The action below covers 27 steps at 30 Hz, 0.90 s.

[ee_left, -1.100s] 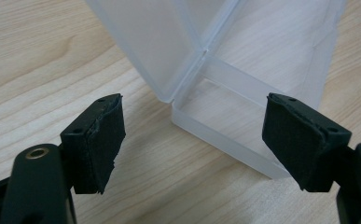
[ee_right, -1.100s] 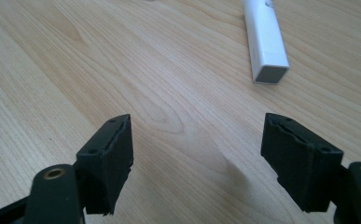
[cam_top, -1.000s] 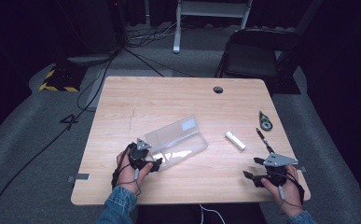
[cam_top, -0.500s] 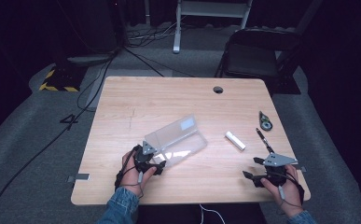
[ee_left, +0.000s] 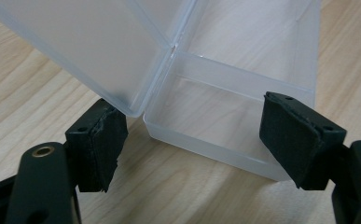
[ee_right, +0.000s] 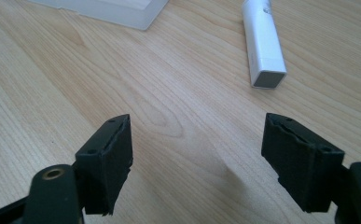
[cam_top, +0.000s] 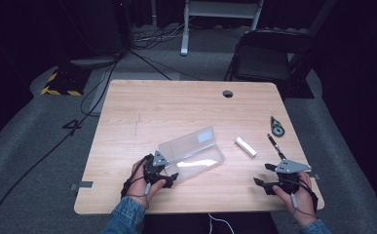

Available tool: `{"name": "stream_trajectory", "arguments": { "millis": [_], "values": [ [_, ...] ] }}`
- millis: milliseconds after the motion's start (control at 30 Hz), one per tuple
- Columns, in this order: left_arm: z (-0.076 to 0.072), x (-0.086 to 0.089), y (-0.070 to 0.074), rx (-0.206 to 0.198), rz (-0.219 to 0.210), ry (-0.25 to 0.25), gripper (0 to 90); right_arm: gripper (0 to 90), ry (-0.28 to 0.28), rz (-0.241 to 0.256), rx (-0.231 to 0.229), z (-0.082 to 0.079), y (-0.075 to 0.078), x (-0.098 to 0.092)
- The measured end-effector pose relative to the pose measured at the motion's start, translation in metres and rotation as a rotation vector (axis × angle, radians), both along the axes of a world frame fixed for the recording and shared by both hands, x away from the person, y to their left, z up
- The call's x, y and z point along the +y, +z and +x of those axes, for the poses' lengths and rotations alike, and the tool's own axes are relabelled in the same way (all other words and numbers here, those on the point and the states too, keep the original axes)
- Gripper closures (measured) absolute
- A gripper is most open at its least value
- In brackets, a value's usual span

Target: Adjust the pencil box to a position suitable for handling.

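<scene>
Worktop of pale wood grain carries everything here, with a round cable hole near its far edge. Next in size is the clear plastic hinged box, lying open toward the near left of the middle, its lid raised and tilted back from the tray; in the left gripper view the near end of the tray sits between the jaws and the lid's corner hangs just above the left pad. The left tool, held in the person's left hand, stands wide open at that near end, its pads just beside the box and gripping nothing. The right tool, in the right hand at the near right corner, is also spread wide and empty over bare wood, well apart from the box. A small white rectangular stick lies between the box and the right tool. A thin dark pen lies just to its right, and a small dark oval object rests beyond it.
</scene>
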<state>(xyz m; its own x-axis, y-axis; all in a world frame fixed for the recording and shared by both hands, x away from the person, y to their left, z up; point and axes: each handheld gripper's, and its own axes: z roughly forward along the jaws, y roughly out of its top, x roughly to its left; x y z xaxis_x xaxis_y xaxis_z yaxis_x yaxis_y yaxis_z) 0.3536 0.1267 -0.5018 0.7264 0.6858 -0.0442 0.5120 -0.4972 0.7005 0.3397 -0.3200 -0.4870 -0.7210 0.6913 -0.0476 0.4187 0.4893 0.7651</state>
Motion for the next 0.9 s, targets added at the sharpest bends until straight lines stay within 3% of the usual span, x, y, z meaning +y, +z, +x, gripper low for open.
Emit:
{"name": "stream_trajectory", "arguments": {
  "millis": [200,633,900],
  "values": [
    [-0.005,-0.009,-0.001,-0.002,-0.008,-0.088,23.9,25.4,0.001,0.001,0.002,0.001,0.0,0.001],
    [-0.009,-0.018,-0.001,0.0,-0.012,-0.224,23.8,25.3,0.001,-0.003,0.003,0.0,0.0,0.001],
    [-0.012,-0.025,-0.001,-0.003,-0.01,-0.278,23.7,25.2,0.0,0.002,0.003,0.0,-0.001,0.0]
  ]
}}
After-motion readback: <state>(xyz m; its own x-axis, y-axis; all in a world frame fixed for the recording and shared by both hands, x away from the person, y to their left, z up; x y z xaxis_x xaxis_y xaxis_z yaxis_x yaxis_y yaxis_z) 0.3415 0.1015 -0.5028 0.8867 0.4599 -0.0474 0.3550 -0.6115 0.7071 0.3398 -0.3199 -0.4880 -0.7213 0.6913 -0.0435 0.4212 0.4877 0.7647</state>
